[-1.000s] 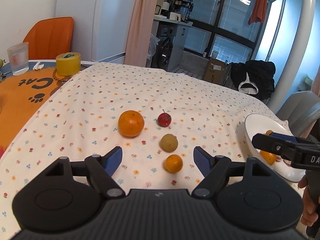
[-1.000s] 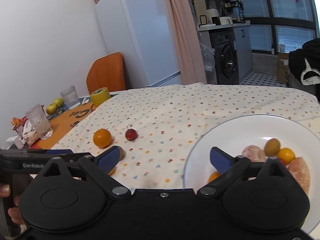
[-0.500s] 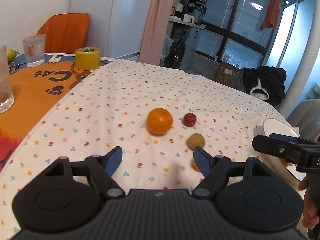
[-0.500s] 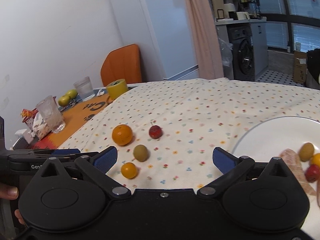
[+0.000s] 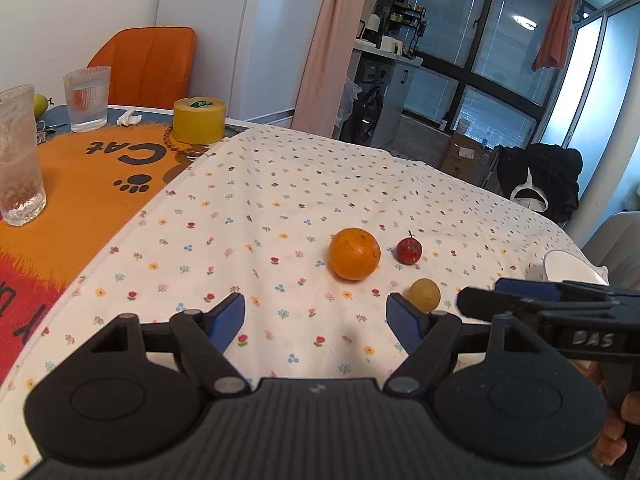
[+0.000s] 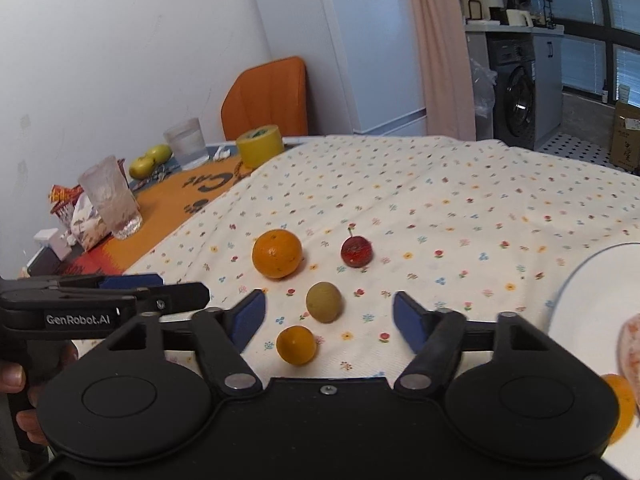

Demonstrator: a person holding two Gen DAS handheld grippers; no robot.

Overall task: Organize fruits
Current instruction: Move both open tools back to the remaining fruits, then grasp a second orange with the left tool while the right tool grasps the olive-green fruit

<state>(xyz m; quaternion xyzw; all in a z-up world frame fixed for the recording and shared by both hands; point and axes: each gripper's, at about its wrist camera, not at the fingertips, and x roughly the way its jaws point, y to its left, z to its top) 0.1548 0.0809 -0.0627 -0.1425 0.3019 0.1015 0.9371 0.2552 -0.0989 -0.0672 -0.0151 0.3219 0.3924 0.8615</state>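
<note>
Right wrist view had the right gripper (image 6: 327, 317) spread wide with nothing held, blue pads hanging above the flowered tablecloth (image 6: 440, 184). Between those pads lay the small orange fruit (image 6: 296, 345), nearest the camera, and just beyond it the olive-green fruit (image 6: 324, 302); neither pad touched either one. Farther out sat the big orange (image 6: 277, 253), and to its right, a little apart, the red fruit (image 6: 356, 251) with its stem up. Open cloth ran on past them to the far table edge. At the right edge the white plate (image 6: 588, 304) curved in, with a pale peeled piece and some orange fruit showing on it, both cut off by the frame.

Left wrist view: the left gripper (image 5: 316, 318) also gaped wide and carried nothing, with bare cloth between its pads. Its right pad stood just in front of the olive-green fruit (image 5: 424, 295), contact unclear. The big orange (image 5: 354, 254) and red fruit (image 5: 409, 251) lay beyond, close but apart. Leftward the cloth ended at an orange cat mat (image 5: 80, 184) bearing two glasses (image 5: 18, 156) and a yellow tape roll (image 5: 199, 120), well clear of the fruit. The right gripper (image 5: 480, 303) poked in from the right.
</note>
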